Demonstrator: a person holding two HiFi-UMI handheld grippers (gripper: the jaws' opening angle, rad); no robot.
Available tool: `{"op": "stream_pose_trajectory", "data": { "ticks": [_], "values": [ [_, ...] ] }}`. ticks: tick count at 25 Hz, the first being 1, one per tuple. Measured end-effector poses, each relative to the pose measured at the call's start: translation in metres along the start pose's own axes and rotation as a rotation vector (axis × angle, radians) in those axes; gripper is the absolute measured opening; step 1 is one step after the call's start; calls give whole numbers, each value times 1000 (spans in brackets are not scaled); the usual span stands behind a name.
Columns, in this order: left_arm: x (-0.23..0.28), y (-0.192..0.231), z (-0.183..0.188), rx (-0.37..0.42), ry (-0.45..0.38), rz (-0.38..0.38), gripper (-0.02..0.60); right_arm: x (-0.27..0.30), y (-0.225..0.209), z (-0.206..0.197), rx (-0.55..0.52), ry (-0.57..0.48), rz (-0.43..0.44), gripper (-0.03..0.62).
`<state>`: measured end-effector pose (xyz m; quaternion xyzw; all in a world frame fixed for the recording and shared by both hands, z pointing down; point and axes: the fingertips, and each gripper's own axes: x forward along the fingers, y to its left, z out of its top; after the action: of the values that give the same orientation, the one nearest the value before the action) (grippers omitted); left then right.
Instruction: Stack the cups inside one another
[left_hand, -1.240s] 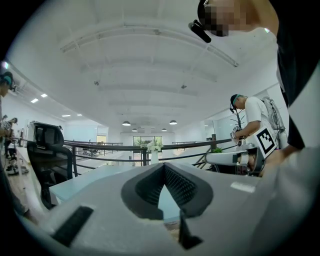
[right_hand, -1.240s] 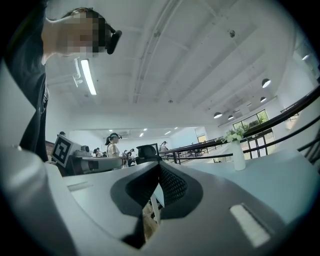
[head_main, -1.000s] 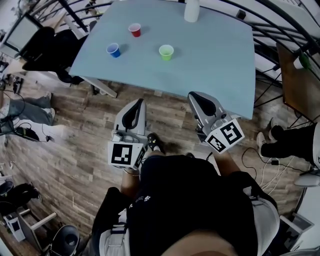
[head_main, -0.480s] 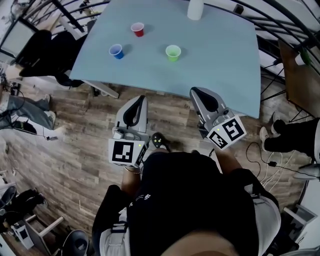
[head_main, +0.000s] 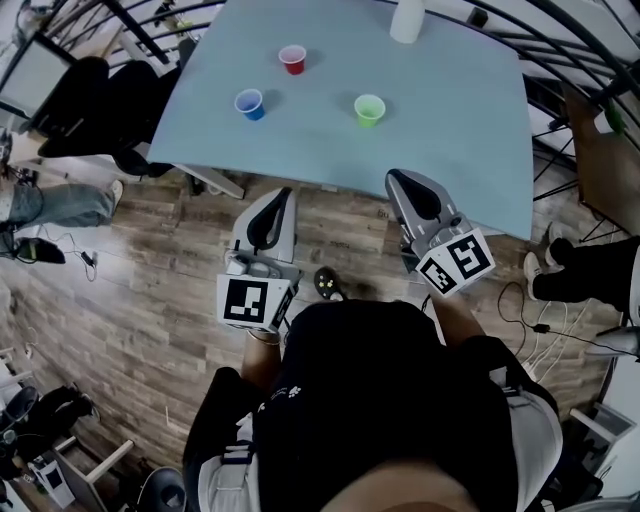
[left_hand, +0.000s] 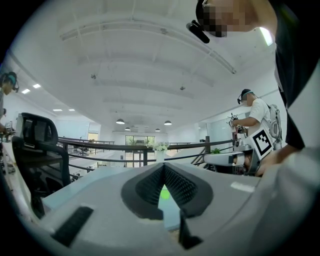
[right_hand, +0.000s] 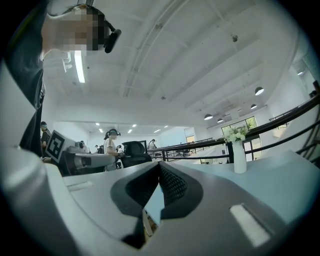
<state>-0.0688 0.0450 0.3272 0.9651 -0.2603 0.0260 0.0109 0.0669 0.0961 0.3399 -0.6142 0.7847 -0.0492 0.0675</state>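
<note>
**Matt plastic and rubbery ribbing above a wood-grain floor**

The table (head_main: 430, 150) has a smooth, matt, pale-blue top. The red cup (head_main: 292, 59), blue cup (head_main: 249, 104) and green cup (head_main: 369, 109) look like thin, smooth plastic. The left gripper (head_main: 279, 194) and right gripper (head_main: 400, 177) have smooth, matt grey plastic shells, and their pads (left_hand: 181, 186) are black, finely ribbed and rubber-like. The floor (head_main: 150, 300) is matt grey-brown wood-grain planks. The vase (right_hand: 240, 158) is smooth and white. The person's top (head_main: 380, 400) is black cloth.
</note>
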Motion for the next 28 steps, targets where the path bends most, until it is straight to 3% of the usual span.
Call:
{"op": "stream_pose_trajectory", "data": {
  "ticks": [13, 21, 28],
  "values": [
    [7, 46, -3, 2, -4, -63, -8, 38, -12, -11, -10, -9, -118, 11],
    [30, 54, -7, 3, 16, -40, -8, 55, -53, -23, -14, 17, -141, 21],
    [58, 85, -2, 24, 33, 8, -8, 90, -95, -37, -26, 41, -162, 51]
  ]
}}
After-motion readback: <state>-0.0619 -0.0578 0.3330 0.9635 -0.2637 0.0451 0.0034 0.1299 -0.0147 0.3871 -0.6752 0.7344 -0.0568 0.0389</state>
